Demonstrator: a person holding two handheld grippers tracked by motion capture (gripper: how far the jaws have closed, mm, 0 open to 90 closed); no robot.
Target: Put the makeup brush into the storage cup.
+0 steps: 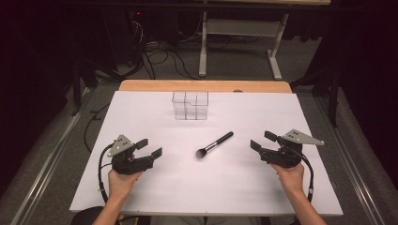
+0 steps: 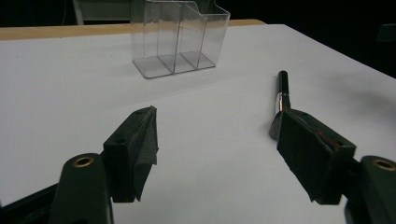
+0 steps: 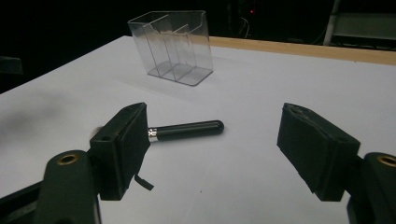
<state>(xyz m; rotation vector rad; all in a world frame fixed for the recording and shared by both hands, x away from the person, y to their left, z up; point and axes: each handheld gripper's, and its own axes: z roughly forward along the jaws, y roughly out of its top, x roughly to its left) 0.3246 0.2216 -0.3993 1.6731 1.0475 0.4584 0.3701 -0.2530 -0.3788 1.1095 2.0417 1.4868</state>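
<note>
A black makeup brush lies on the white table top, bristles toward the person and handle pointing to the far right. Its handle shows past my left gripper's right jaw, and its handle also lies beyond my right gripper's left jaw. A clear plastic organizer with several compartments stands upright at the far middle of the table. My left gripper rests open to the left of the brush, holding nothing. My right gripper rests open to the right of it, also holding nothing.
The white sheet covers a wooden table whose bare edge shows at the far side. Beyond it are a dark floor with cables and a white table frame.
</note>
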